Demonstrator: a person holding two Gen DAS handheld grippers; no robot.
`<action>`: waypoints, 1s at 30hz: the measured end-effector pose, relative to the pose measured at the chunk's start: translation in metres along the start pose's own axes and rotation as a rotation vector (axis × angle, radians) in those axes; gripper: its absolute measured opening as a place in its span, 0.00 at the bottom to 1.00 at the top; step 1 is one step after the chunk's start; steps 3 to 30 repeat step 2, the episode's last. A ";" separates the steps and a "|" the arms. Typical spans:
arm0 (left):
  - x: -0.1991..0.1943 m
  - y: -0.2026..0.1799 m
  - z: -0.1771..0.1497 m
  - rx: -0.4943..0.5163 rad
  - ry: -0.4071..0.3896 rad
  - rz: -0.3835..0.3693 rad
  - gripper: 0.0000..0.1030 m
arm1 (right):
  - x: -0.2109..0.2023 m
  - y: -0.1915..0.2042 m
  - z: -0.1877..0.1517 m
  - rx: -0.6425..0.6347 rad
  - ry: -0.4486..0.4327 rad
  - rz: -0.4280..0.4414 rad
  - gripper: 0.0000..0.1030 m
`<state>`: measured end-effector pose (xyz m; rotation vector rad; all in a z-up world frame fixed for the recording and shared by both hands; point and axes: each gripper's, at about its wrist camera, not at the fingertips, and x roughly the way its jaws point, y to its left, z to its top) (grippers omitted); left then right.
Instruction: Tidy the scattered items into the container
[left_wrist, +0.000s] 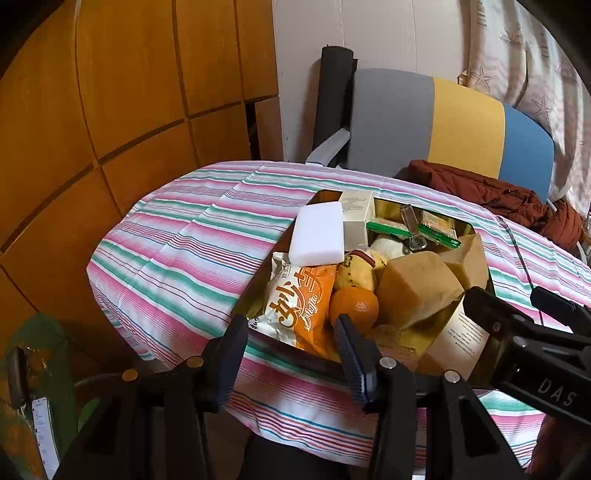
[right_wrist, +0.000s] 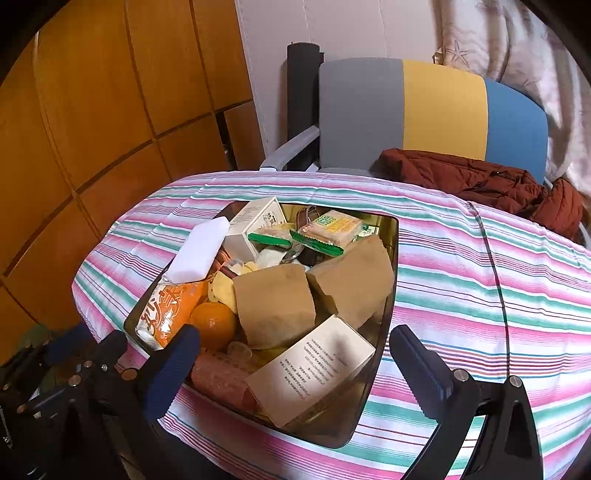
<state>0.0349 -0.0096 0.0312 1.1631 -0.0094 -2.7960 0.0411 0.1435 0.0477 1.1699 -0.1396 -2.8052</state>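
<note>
Gold-coloured metal, the container (right_wrist: 384, 332) sits mid-frame on the striped tablecloth (right_wrist: 480, 295), heaped with a white sponge (right_wrist: 199, 254), orange snack packet (left_wrist: 299, 306), orange (right_wrist: 214, 325), brown paper parcels (right_wrist: 275, 306) and printed box (right_wrist: 314, 369), while left gripper (left_wrist: 291, 354) and right gripper (right_wrist: 295, 373) gape empty at its near, lower edge.

The container (left_wrist: 476, 254) (right_wrist: 391, 236) is viewed closely from its near side by both wrist cameras, the left one from further left.
</note>
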 end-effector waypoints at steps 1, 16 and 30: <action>0.001 0.000 0.000 -0.002 0.004 -0.002 0.47 | 0.001 -0.001 0.000 0.002 0.002 0.001 1.00; 0.002 0.000 0.000 -0.003 0.008 -0.004 0.47 | 0.001 -0.002 -0.001 0.004 0.005 0.002 1.00; 0.002 0.000 0.000 -0.003 0.008 -0.004 0.47 | 0.001 -0.002 -0.001 0.004 0.005 0.002 1.00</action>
